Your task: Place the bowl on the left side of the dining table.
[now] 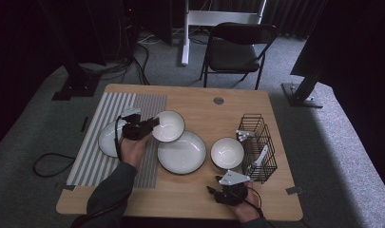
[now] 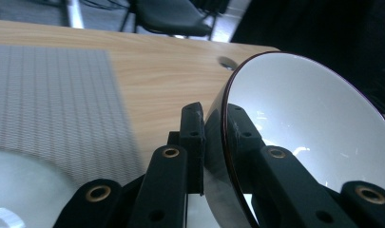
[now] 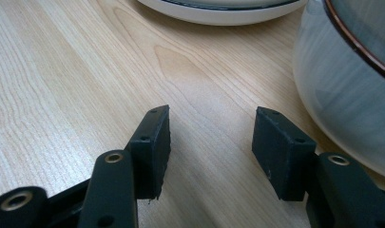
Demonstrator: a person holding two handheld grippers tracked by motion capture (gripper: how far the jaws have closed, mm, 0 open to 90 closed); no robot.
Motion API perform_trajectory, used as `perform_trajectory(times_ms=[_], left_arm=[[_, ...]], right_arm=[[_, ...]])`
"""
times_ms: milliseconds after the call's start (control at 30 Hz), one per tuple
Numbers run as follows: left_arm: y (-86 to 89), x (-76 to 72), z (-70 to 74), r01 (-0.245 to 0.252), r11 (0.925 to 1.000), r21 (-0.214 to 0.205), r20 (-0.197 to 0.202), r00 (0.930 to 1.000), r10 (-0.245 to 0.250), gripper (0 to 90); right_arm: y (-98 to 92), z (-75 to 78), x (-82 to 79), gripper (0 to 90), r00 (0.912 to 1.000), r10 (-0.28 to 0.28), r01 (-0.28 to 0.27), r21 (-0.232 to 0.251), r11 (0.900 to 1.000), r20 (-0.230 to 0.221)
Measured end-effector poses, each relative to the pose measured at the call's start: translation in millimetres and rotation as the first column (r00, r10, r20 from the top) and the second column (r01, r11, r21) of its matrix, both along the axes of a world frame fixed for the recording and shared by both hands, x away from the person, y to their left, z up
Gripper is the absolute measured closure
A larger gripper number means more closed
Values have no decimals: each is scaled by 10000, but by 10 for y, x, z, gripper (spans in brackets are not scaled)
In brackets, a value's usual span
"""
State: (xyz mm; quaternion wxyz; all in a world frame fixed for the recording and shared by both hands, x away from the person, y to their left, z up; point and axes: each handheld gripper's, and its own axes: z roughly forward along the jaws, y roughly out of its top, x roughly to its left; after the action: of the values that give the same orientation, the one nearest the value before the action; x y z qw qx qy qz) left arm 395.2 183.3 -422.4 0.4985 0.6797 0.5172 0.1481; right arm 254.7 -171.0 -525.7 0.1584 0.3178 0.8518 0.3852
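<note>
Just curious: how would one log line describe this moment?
left gripper: shut on bowl rim | right gripper: open, empty, over table | rack: empty

My left tongs cover part of the bowl's rim, and that bowl runs off my left gripper view's right edge. The plate behind my hand is half hidden. In my right gripper view, a second bowl is blurred and cropped.
</note>
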Motion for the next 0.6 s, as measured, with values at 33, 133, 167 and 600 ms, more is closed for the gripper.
perform_trajectory(times_ms=[33,133,167,600], left_arm=[[139,-2,-10,-366,9993,-73,-14,9993,366,807],[310,-7,-27,-726,9973,-136,23,9974,726,807],[363,-8,-33,-813,9966,-135,20,9967,814,807],[959,-54,-256,-2311,9728,140,-372,9721,2315,807]], right_arm=[[0,0,0,470,10000,4,-4,-2,10000,7],[-1,0,1,470,10000,6,-6,-4,10000,0],[0,0,0,469,10000,1,-1,0,10000,1],[-2,0,3,469,10000,8,-8,7,10000,-17]])
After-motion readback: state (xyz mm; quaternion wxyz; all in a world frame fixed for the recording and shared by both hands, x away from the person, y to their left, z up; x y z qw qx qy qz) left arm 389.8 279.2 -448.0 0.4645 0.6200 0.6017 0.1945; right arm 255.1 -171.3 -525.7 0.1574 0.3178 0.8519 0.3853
